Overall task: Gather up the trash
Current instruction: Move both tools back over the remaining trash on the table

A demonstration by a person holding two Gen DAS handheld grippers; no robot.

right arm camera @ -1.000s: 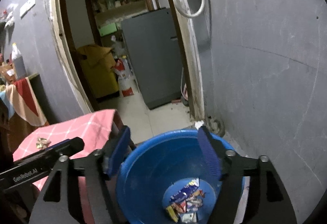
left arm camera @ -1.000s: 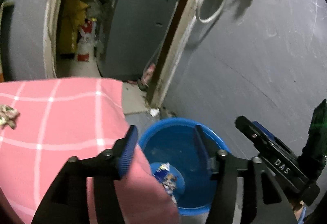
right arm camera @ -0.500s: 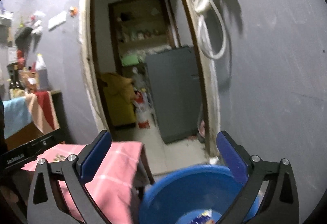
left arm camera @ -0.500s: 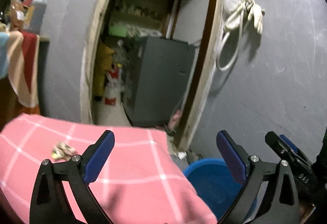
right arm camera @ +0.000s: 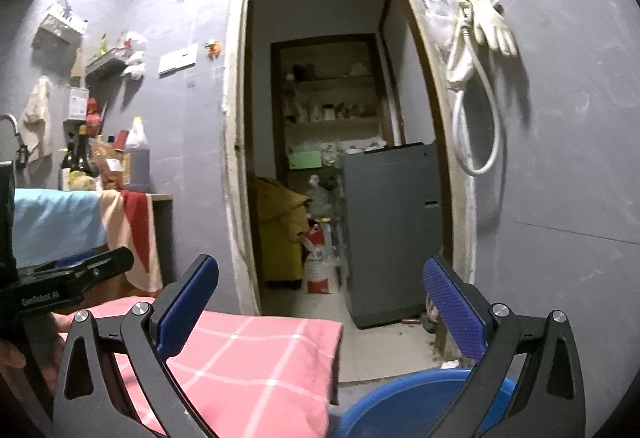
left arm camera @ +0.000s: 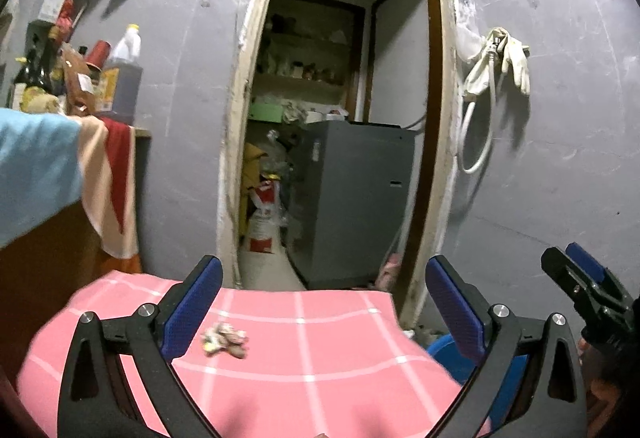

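A crumpled wrapper (left arm camera: 225, 334) lies on the pink checked cloth (left arm camera: 320, 350) of a low table. My left gripper (left arm camera: 324, 302) is open and empty, raised above the cloth, with the wrapper just inside its left finger. A blue basin (right arm camera: 404, 406) stands on the floor right of the table; only its rim shows, and a sliver of it shows in the left wrist view (left arm camera: 448, 354). My right gripper (right arm camera: 320, 302) is open and empty above the basin and the cloth's corner (right arm camera: 256, 358). Each gripper shows at the edge of the other's view.
A doorway (left arm camera: 332, 142) ahead opens onto a storeroom with a grey cabinet (right arm camera: 394, 230) and a red-and-white sack (left arm camera: 262, 226). A hose and gloves (right arm camera: 476, 86) hang on the right wall. Towels (left arm camera: 60, 166) and bottles (right arm camera: 136, 154) sit on a counter at the left.
Both grippers have tilted up and opened wide. The basin and its trash have dropped almost out of both views. The wrapper on the cloth has come between the left gripper's fingers.
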